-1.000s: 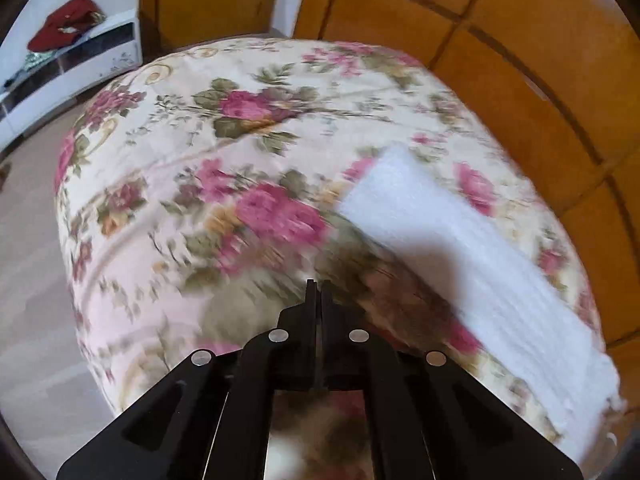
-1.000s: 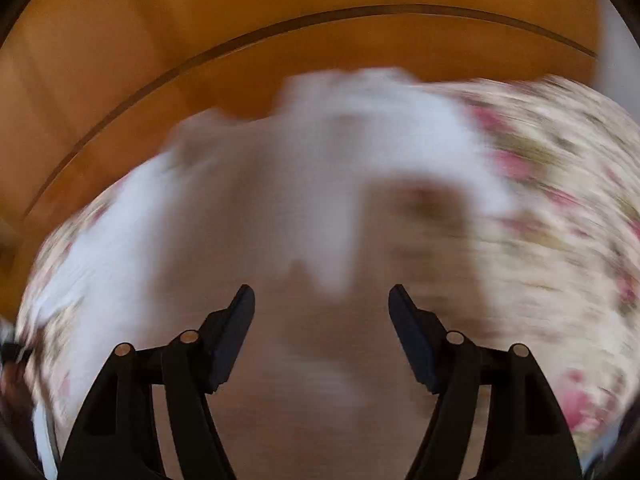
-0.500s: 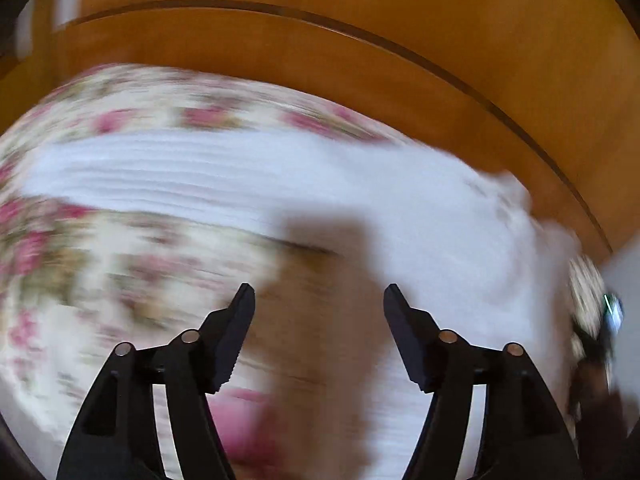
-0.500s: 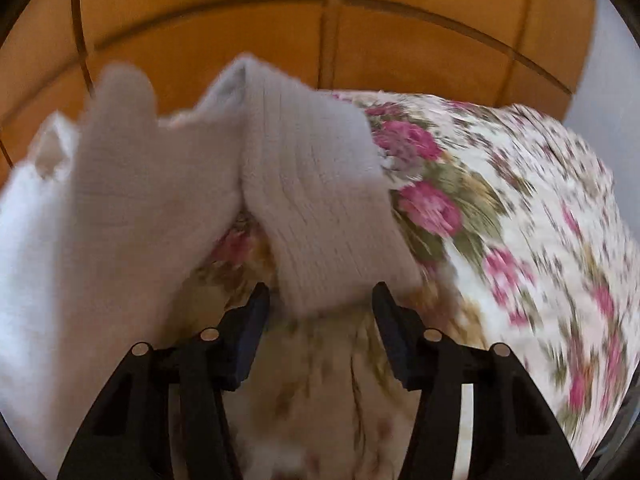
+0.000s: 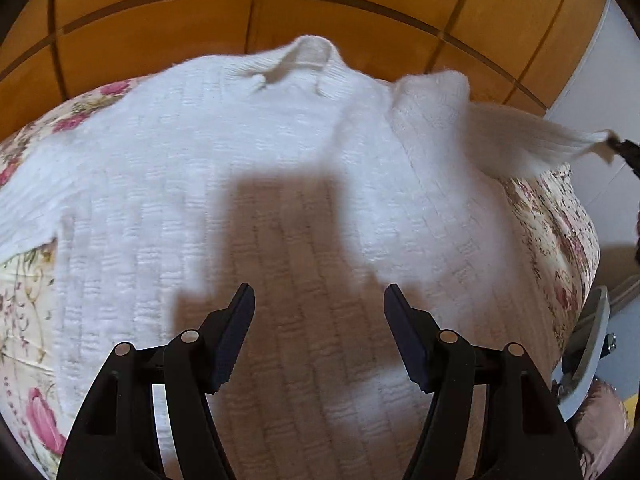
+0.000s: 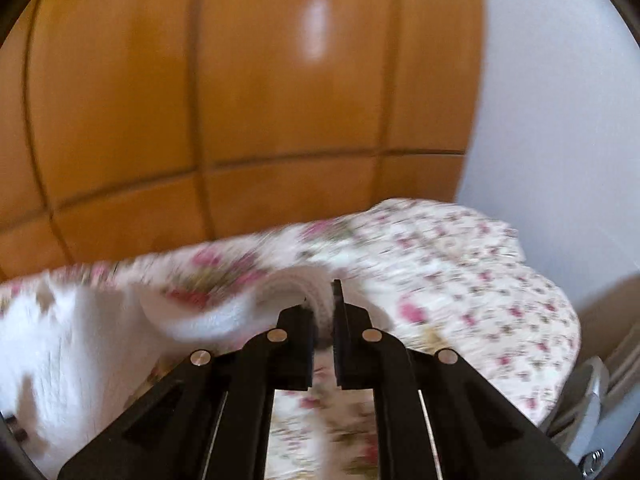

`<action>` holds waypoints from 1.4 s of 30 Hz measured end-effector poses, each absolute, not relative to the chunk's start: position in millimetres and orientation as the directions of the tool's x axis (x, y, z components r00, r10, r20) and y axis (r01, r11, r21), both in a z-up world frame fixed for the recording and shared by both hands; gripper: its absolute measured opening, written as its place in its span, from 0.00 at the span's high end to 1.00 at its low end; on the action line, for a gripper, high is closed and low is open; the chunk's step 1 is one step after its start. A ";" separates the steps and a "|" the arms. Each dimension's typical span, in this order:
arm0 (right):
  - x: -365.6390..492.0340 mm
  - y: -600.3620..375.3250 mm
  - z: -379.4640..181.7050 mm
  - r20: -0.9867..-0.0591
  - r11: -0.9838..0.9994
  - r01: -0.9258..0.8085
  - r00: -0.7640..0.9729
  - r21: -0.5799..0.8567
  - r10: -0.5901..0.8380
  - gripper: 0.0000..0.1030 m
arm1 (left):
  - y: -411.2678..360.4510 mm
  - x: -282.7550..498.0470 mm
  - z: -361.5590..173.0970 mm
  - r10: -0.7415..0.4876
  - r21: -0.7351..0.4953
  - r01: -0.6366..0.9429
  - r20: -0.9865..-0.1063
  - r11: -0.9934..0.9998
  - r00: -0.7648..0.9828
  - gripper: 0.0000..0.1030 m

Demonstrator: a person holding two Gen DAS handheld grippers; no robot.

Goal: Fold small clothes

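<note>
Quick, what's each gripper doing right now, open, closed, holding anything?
Left gripper: open, empty, above the white sweater.
Right gripper: closed on the sweater's sleeve, lifting it.

- A white knitted sweater [image 5: 280, 184], ribbed in texture, is spread flat, its collar [image 5: 308, 56] pointing to 12 o'clock in the left wrist view.
- One sleeve [image 5: 532, 140] is lifted and stretched toward 2 o'clock.
- The other sleeve [image 5: 28, 208] is laid out flat toward 9 o'clock.
</note>
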State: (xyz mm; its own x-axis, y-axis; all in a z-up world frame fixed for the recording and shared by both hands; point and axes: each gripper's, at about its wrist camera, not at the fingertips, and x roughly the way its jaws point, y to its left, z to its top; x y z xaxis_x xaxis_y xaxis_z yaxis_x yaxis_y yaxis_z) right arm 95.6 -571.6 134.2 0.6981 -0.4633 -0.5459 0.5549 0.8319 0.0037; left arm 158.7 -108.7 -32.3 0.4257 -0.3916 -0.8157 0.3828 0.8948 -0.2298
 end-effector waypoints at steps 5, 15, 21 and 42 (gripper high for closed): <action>74.2 -625.5 157.7 -0.549 0.753 0.657 0.638 0.025 -0.539 0.94 | -114.5 167.4 -37.2 -0.376 -0.224 0.370 -0.829 0.902 0.413 0.36; 82.8 -679.5 65.8 -0.695 0.647 0.751 0.534 0.129 -0.482 0.34 | -119.7 156.3 -35.0 -0.368 -0.216 0.373 -0.838 0.902 0.404 0.36; 84.3 -619.6 35.1 -0.720 0.767 0.546 0.675 0.337 -0.164 0.30 | -119.3 147.6 -37.2 -0.376 -0.224 0.373 -0.832 0.900 0.409 0.30; 88.4 -389.3 -48.4 -0.501 0.561 -0.076 0.364 0.824 0.786 0.30 | 41.6 86.6 -27.9 -0.297 -0.337 0.024 -0.789 0.941 0.538 0.30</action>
State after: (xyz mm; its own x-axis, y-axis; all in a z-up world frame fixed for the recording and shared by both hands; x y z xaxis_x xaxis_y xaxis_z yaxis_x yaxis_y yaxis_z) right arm 88.4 -389.3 -48.4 0.3636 0.7856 -0.5007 -0.0760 0.5607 0.8245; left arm 86.6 41.6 -27.9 0.5376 -0.2965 -0.7893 0.0239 0.9411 -0.3372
